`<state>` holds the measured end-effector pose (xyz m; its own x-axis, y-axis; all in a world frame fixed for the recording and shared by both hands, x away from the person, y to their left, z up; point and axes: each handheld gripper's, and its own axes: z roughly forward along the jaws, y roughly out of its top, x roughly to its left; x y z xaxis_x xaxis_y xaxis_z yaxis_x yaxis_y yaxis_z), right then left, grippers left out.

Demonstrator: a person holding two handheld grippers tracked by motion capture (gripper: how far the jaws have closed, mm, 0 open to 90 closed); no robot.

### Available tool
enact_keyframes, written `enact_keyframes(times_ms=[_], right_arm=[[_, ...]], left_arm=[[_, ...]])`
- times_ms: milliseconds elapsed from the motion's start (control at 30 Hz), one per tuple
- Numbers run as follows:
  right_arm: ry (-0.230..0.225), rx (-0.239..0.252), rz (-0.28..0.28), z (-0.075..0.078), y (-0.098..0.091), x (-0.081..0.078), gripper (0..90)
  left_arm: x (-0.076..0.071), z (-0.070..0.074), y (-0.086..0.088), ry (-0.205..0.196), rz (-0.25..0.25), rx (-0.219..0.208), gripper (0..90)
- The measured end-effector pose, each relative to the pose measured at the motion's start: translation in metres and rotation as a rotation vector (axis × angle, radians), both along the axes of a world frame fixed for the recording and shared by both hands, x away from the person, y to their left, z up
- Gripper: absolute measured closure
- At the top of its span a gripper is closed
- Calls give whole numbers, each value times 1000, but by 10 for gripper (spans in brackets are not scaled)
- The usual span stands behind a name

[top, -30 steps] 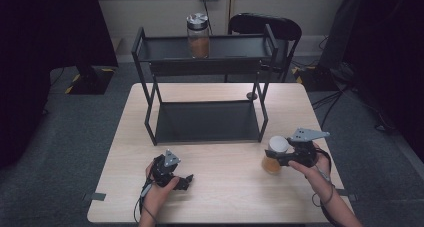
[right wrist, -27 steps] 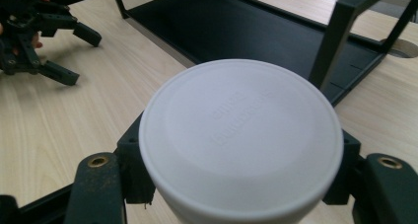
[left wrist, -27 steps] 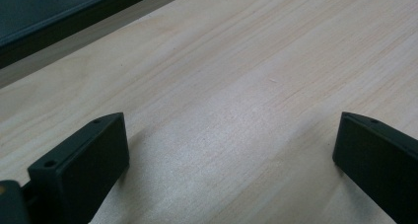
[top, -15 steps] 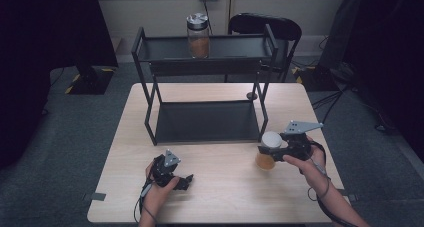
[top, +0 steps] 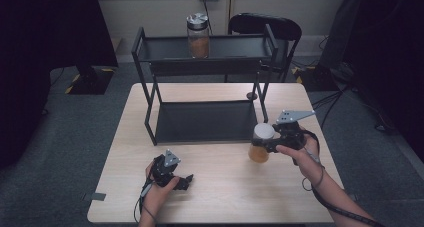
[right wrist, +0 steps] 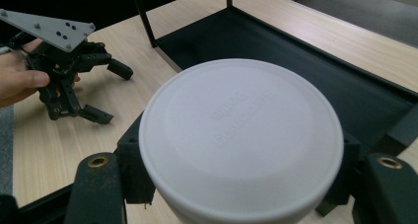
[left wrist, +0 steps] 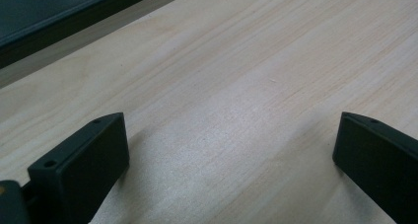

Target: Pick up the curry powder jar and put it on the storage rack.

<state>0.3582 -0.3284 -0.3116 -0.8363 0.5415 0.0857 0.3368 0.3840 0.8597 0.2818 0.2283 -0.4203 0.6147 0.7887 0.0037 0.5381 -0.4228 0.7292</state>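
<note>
Wooden table [top: 225,187], white-lidded amber jar [top: 261,143] in right gripper [top: 272,146] jaws

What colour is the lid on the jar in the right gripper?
White, on the lid, clearest in the right gripper view.

Black left claw [top: 186,181] and right claw [top: 267,146] carry grey triangular plates, apparently screw-studded; dark cables trail.

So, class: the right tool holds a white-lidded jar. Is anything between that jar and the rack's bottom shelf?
Nothing visible. The jar, gripped by the right tool, is just off the front right corner of the bottom shelf, which lies bare; only the rack's front right post stands near.
</note>
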Motion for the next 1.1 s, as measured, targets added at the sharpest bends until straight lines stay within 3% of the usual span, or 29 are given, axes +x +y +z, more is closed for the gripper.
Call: enact_keyframes(times_ms=[1100], right_arm=[[-6,3,6,68,41,38,338]], left_arm=[[0,0,0,0,0,0,0]])
